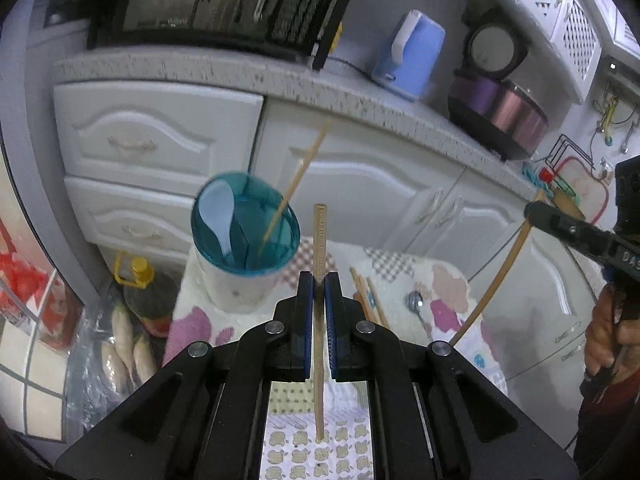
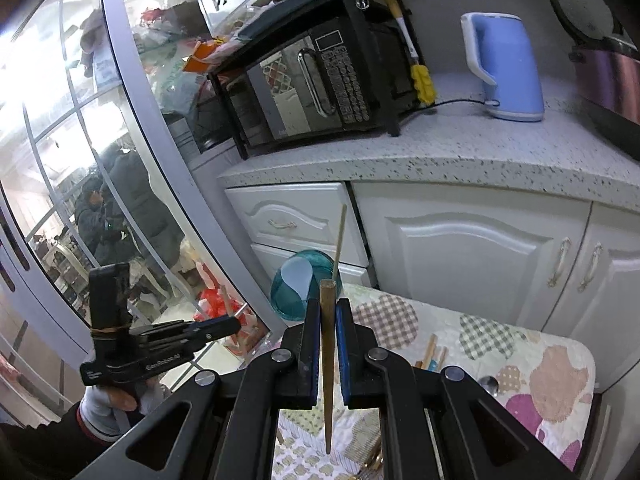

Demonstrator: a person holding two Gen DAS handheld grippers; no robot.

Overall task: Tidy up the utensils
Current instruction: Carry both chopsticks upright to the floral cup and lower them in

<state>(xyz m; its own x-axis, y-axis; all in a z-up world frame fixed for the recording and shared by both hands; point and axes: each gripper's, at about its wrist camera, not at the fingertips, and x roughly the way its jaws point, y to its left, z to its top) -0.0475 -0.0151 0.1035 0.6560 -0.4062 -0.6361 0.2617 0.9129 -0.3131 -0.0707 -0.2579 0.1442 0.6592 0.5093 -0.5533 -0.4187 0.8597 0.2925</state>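
My left gripper is shut on a pale bamboo chopstick that stands upright between its blue pads. My right gripper is shut on a darker chopstick, also upright. A white utensil cup with a teal rim stands on the cloth-covered table ahead and left of my left gripper; it holds a white spoon and one chopstick. The cup also shows in the right wrist view. More chopsticks and a metal spoon lie on the cloth.
The patterned cloth covers a small table in front of white cabinets. The counter carries a microwave, a blue kettle and a rice cooker. An oil bottle and bags sit on the floor at left.
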